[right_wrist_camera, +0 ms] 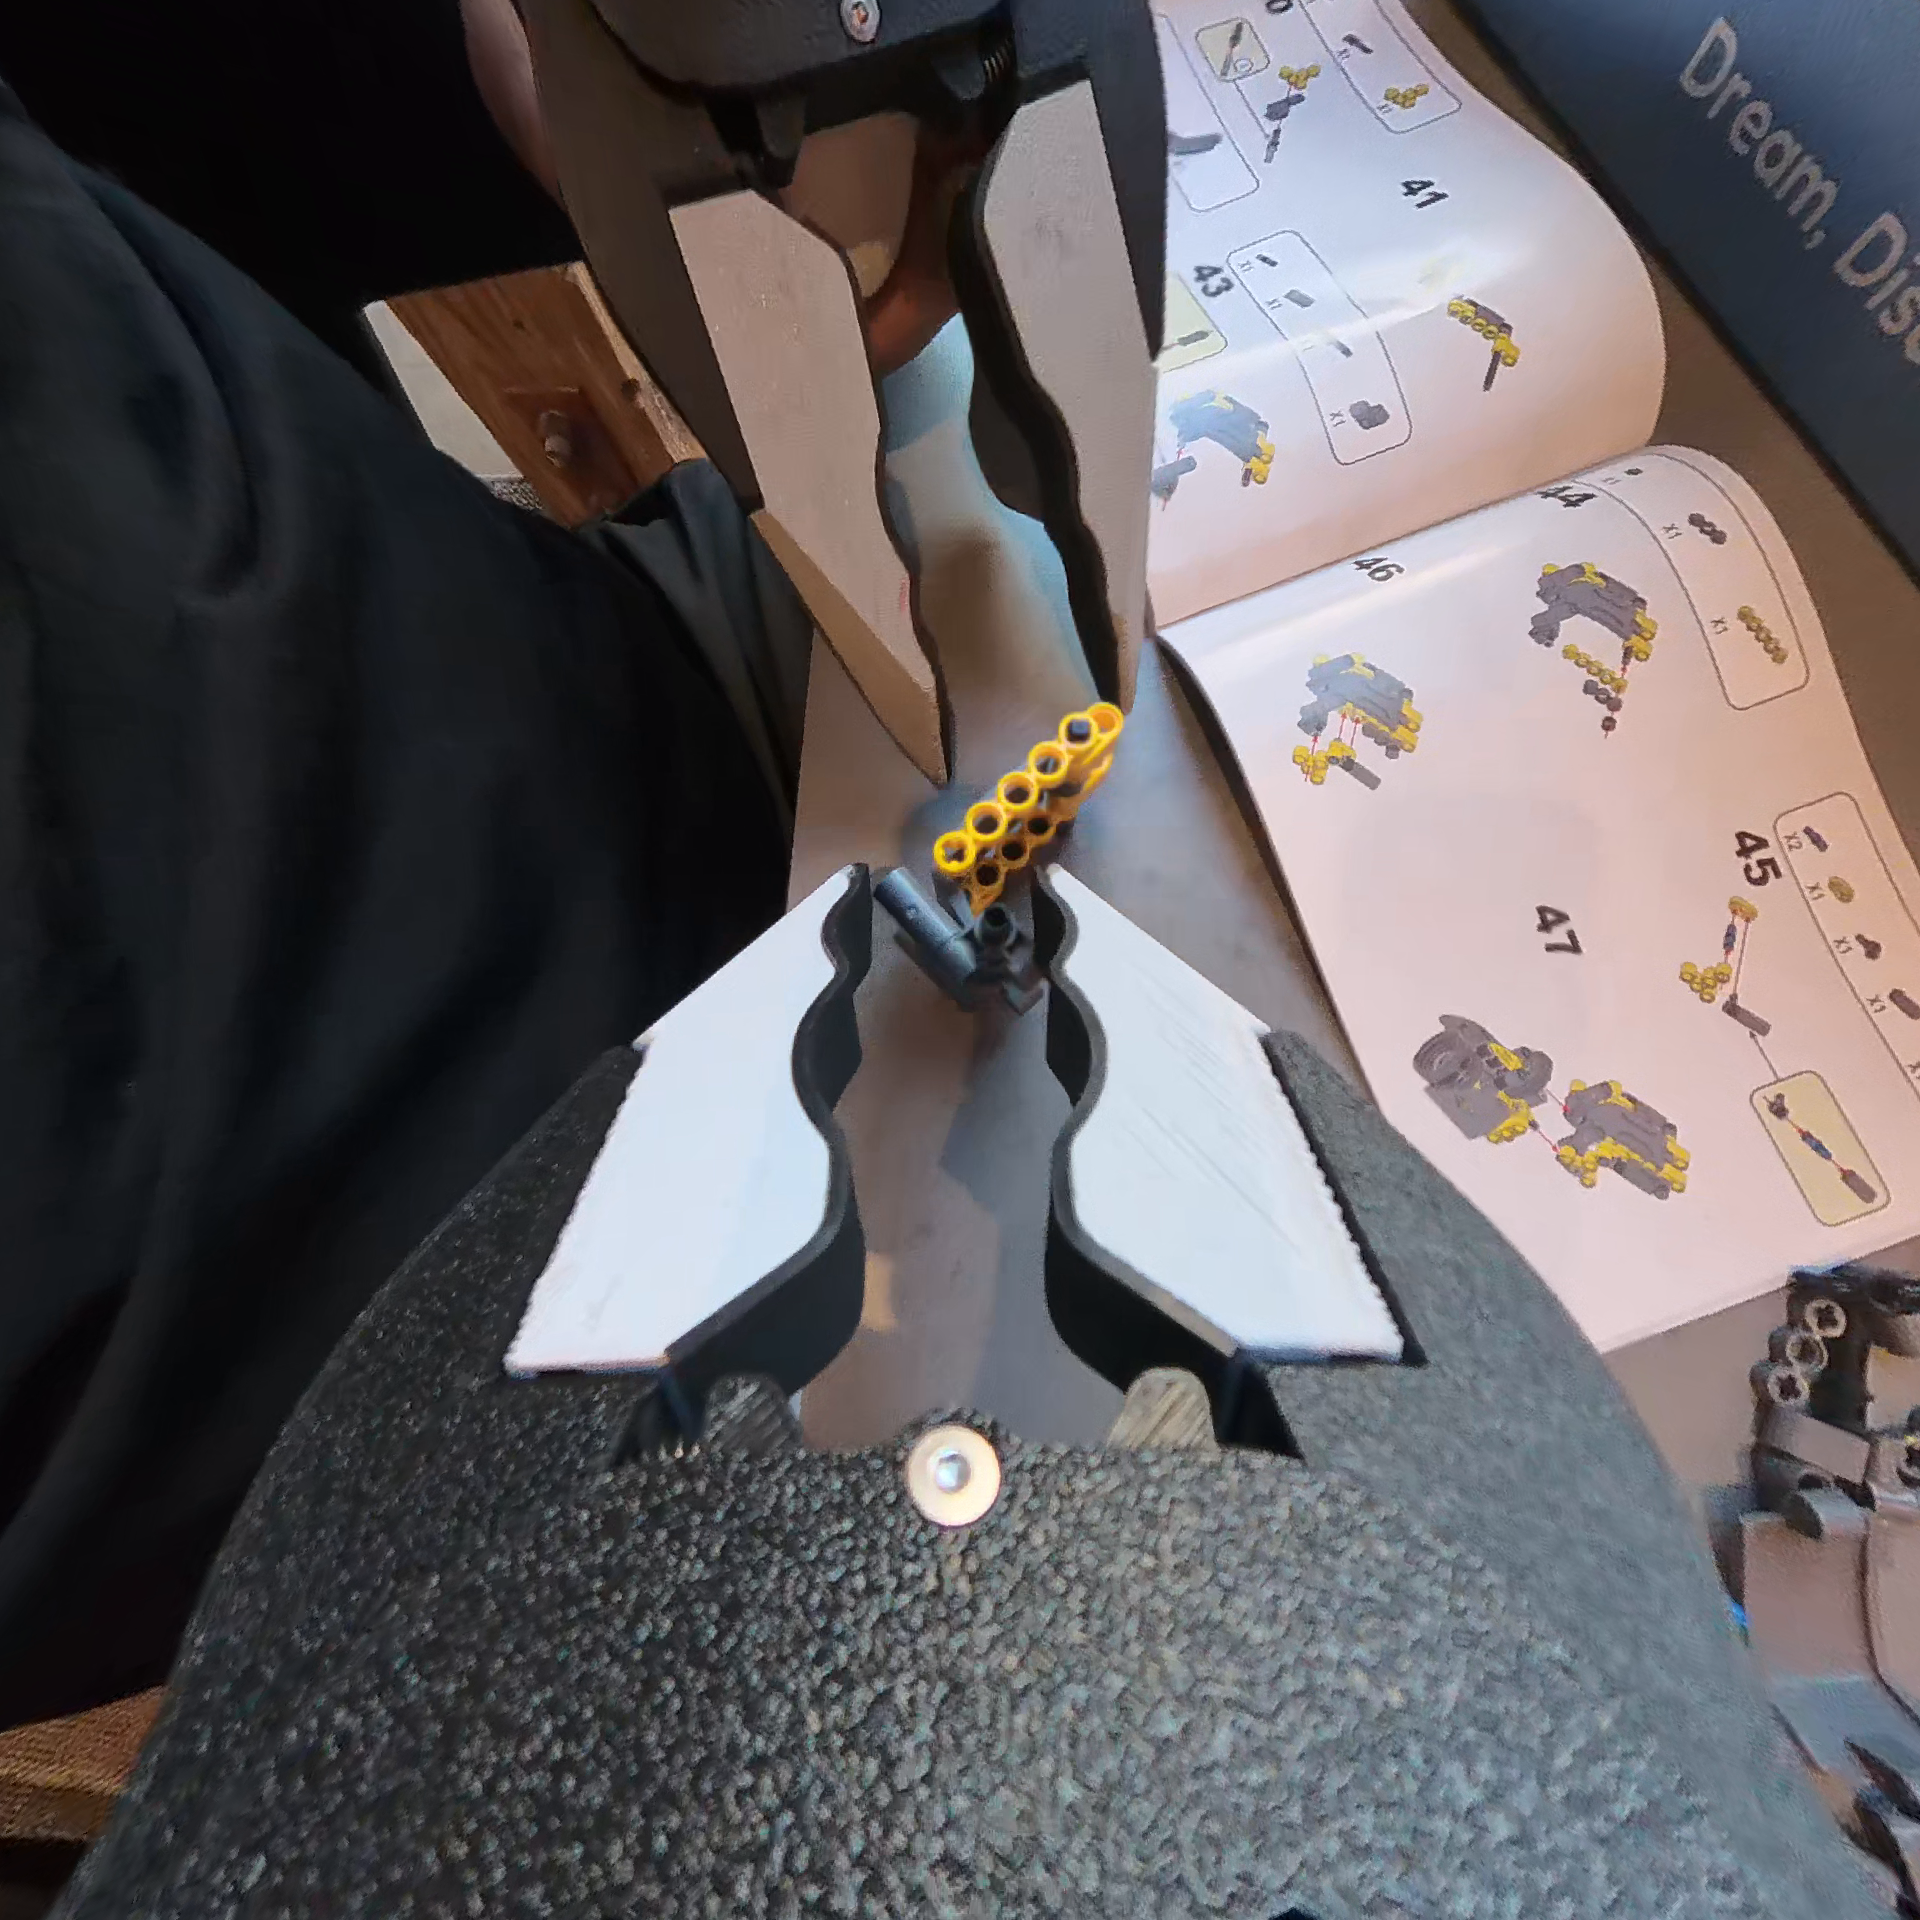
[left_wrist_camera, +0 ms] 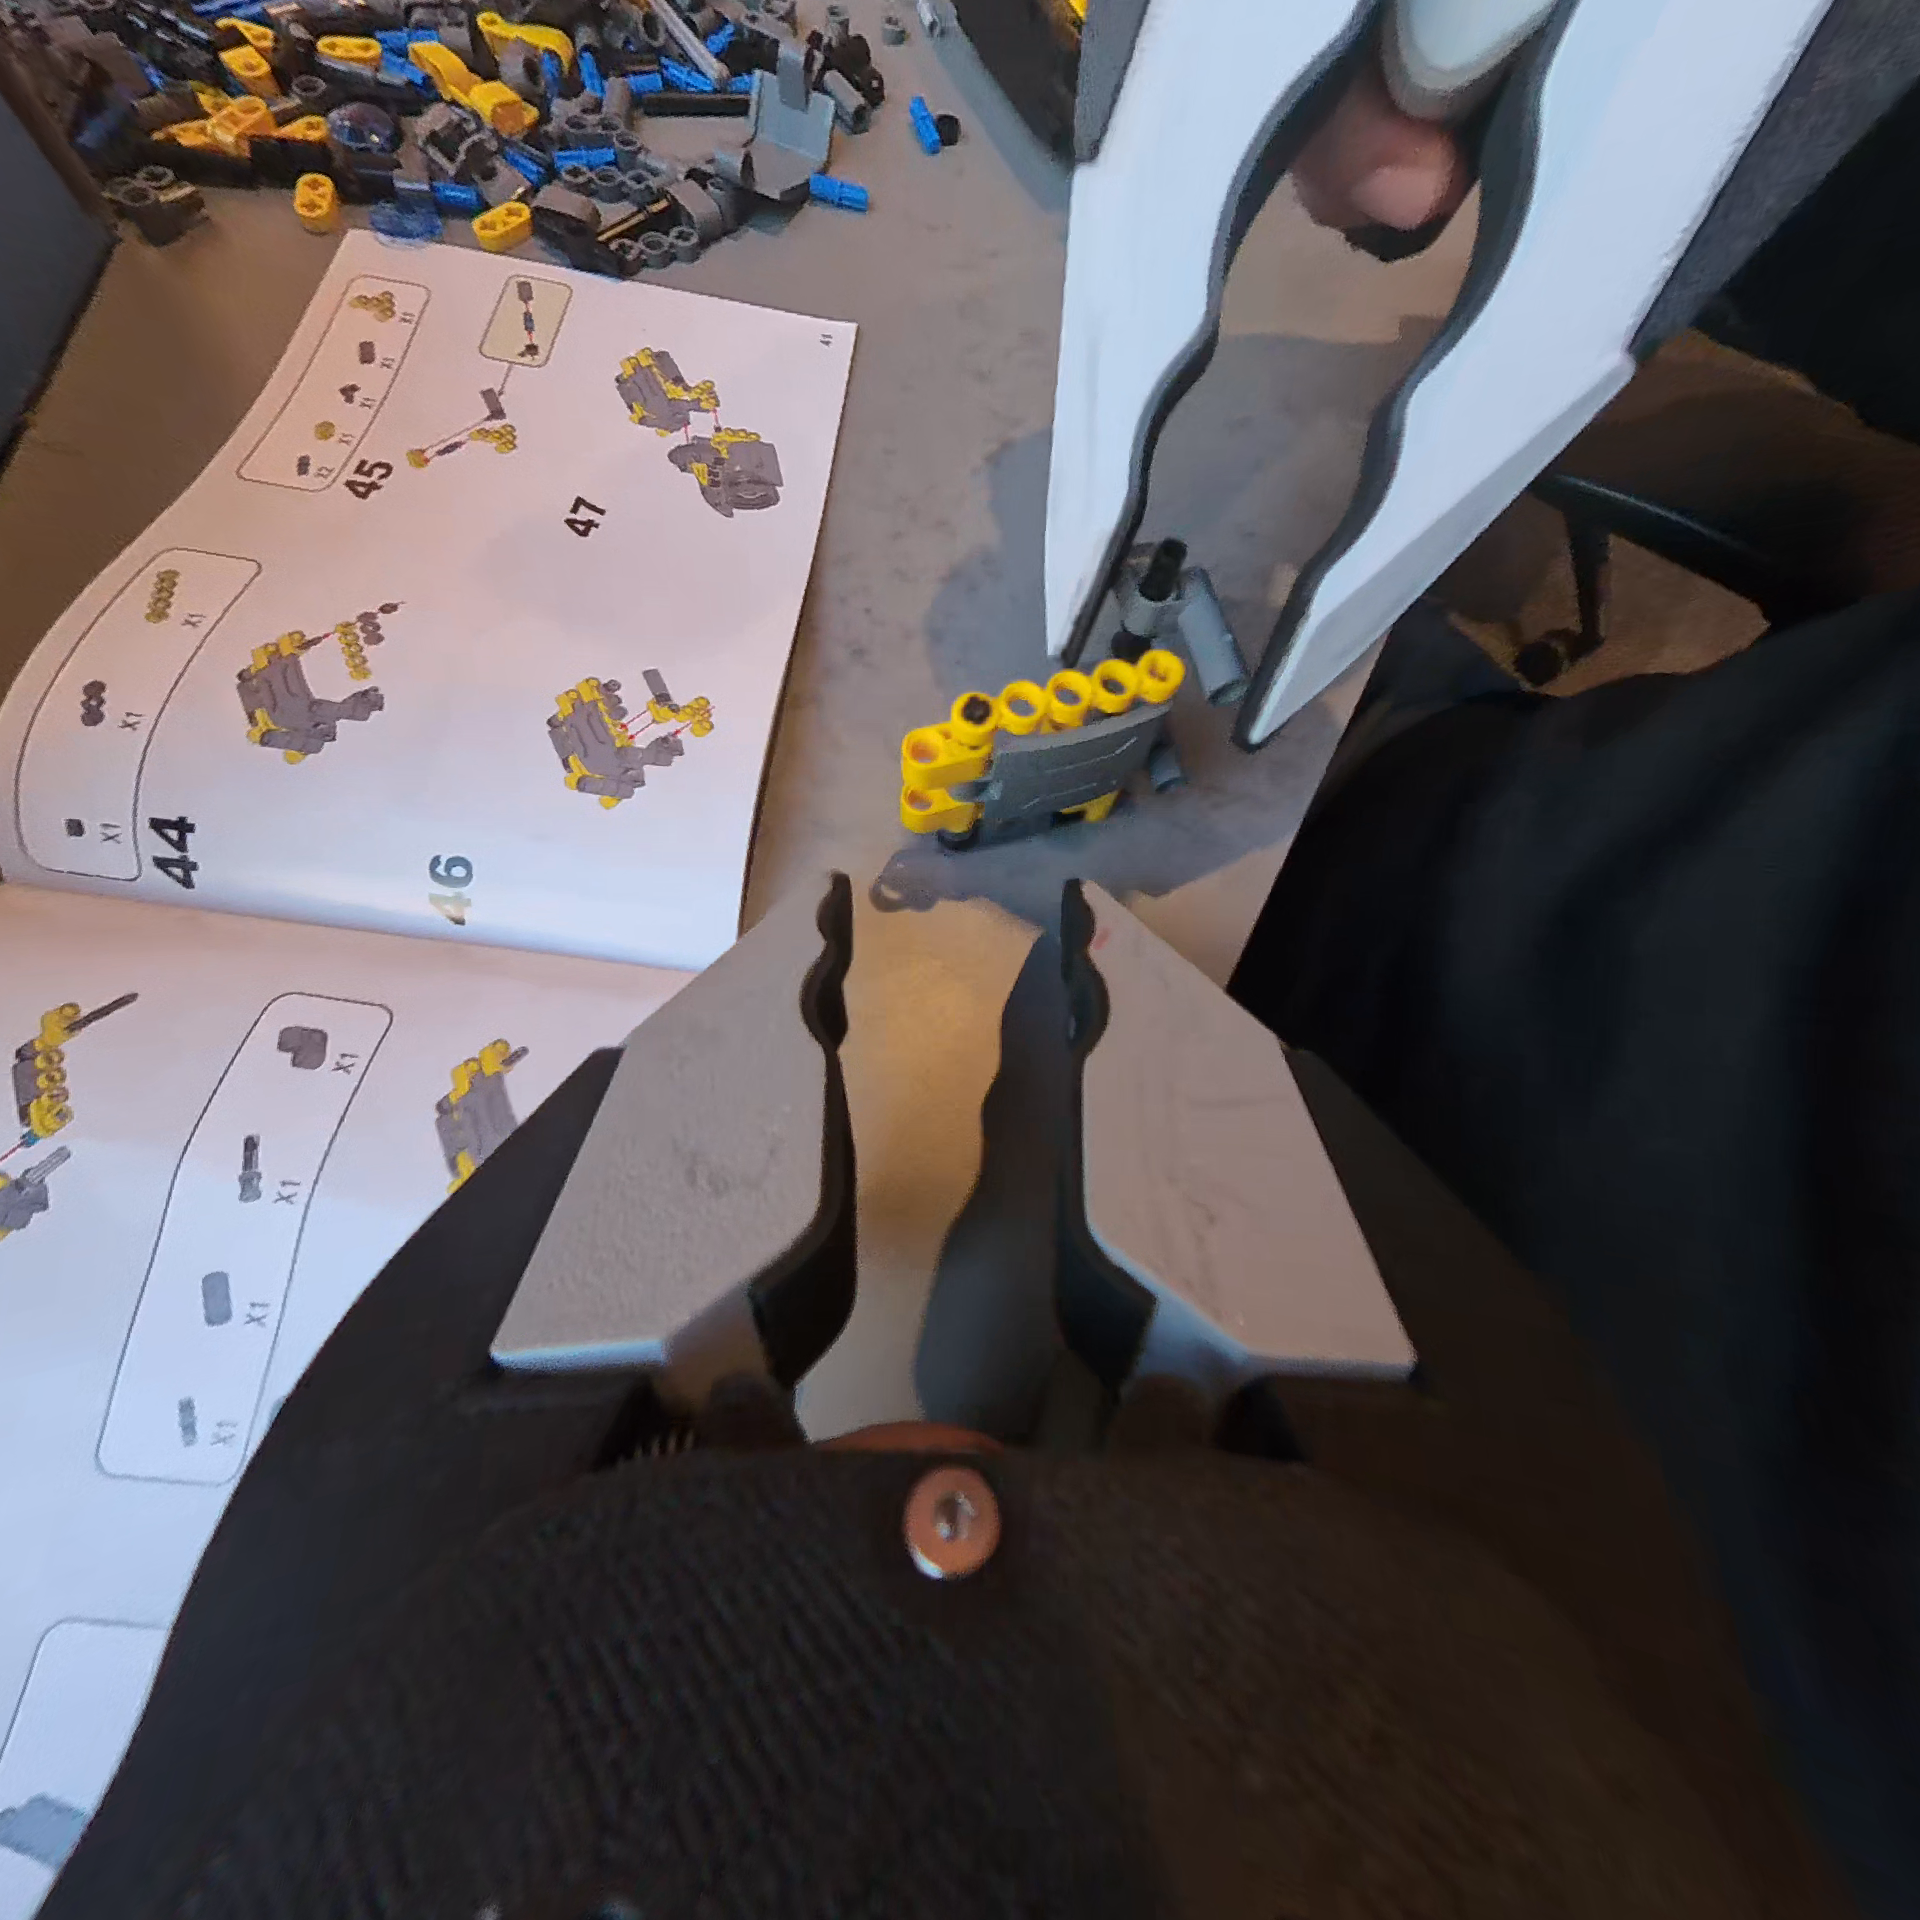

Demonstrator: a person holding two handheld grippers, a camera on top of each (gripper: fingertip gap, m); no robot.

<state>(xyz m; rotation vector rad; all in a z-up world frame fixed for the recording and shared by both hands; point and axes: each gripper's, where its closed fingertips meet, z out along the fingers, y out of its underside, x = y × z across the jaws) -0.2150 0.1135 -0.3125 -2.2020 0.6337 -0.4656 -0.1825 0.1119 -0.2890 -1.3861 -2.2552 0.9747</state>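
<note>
A small brick assembly (left_wrist_camera: 1049, 748) stands on the grey table (left_wrist_camera: 935, 436), between the two grippers and just beside the open instruction booklet (left_wrist_camera: 468, 623). It has a row of yellow beams with round holes along the top, one hole plugged by a black pin, a grey panel on its side, and a short grey and black axle piece at the far end (the underside is hidden).

The right gripper (right_wrist_camera: 951, 883) is spread fairly wide, its white fingers straddling the dark axle end of the assembly; whether the pads touch it I cannot tell. The left gripper (left_wrist_camera: 956, 899) is also parted, with nothing between its grey fingers, tips near the yellow end but apart from it.

The booklet shows numbered building steps with drawings of yellow and grey parts. A dark item (right_wrist_camera: 1766, 187) bearing pale lettering lies beyond the booklet. A pile of loose blue, yellow, grey and black pieces (left_wrist_camera: 468, 114) lies past the booklet's far edge.
</note>
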